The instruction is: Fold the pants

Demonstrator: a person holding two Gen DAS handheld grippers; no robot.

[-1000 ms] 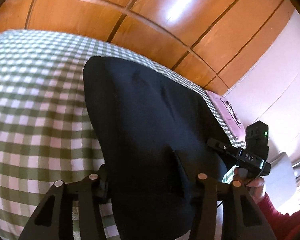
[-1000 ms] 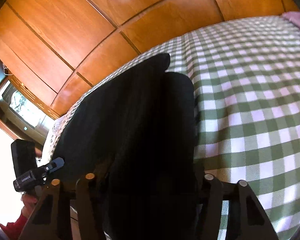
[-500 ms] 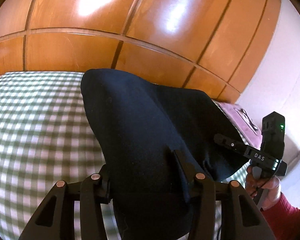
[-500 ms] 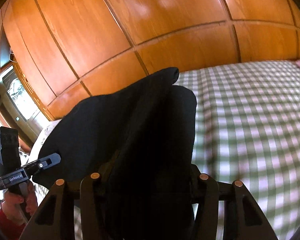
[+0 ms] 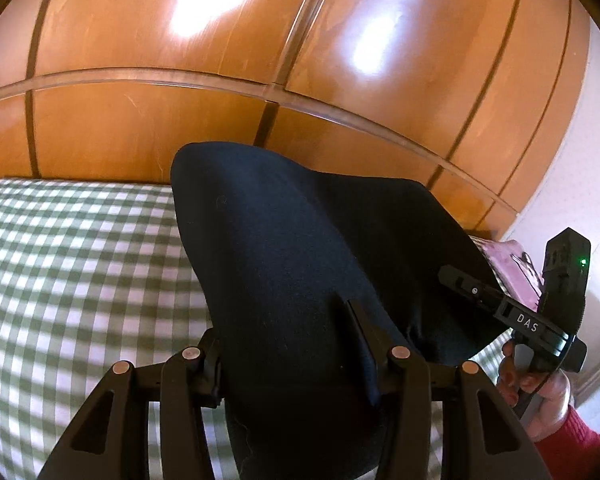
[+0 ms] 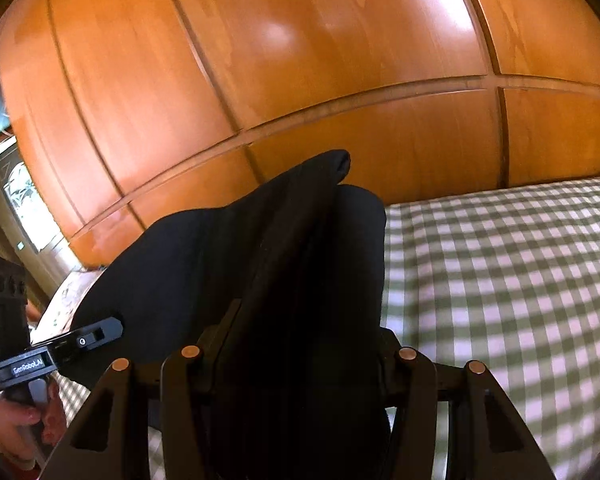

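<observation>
The black pants (image 5: pixel 300 264) hang lifted above a green and white checked bed cover (image 5: pixel 80 272). My left gripper (image 5: pixel 296 364) is shut on one end of the pants, and the cloth drapes over its fingers. My right gripper (image 6: pixel 300 360) is shut on the other end of the pants (image 6: pixel 260 264); the cloth hides its fingertips. The right gripper also shows at the right of the left wrist view (image 5: pixel 512 312), and the left gripper shows at the left of the right wrist view (image 6: pixel 60 348).
A wooden panelled wall (image 5: pixel 260 60) rises behind the bed. A pink pillow (image 5: pixel 508 268) lies at the bed's far right in the left view. The checked cover (image 6: pixel 500 280) spreads to the right in the right view. A window (image 6: pixel 20 204) is at far left.
Both grippers have risen and tilted up with the pants. More wall and less bed show now. The pants hang higher off the cover.
</observation>
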